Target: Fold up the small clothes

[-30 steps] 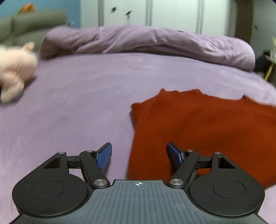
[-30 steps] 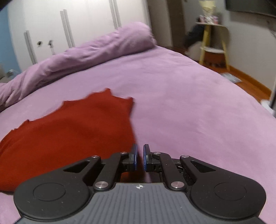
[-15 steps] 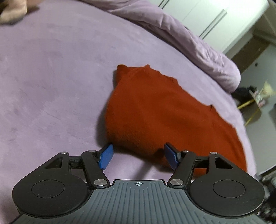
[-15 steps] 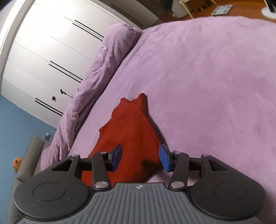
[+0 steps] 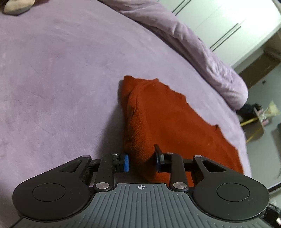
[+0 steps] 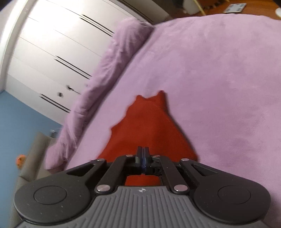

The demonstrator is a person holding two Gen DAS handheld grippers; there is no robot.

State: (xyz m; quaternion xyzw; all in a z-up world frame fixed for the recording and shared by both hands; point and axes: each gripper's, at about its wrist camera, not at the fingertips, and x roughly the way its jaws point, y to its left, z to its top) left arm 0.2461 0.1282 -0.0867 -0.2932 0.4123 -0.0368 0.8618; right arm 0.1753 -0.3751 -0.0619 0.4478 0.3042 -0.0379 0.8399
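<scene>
A rust-red knitted garment (image 5: 172, 119) lies on the purple bed cover (image 5: 61, 79). In the left wrist view its near corner is bunched up and lifted between my left gripper (image 5: 141, 160), whose jaws are closing with the blue pads pressing the fold from both sides. In the right wrist view the same garment (image 6: 149, 126) stretches away from my right gripper (image 6: 143, 157). That gripper's pads are together at the garment's near edge, with red cloth showing above and below them.
A rolled purple duvet (image 5: 202, 52) lies along the far side of the bed, before white wardrobe doors (image 6: 43, 43). A plush toy (image 5: 15, 7) sits at the far left. A grey sofa (image 6: 29, 157) and a yellow stool (image 5: 252, 126) stand beyond the bed.
Both grippers rolled and dipped toward the garment's near edge. The left jaws narrowed onto a bunched fold. The right jaws opened around the edge, then came together on it.
</scene>
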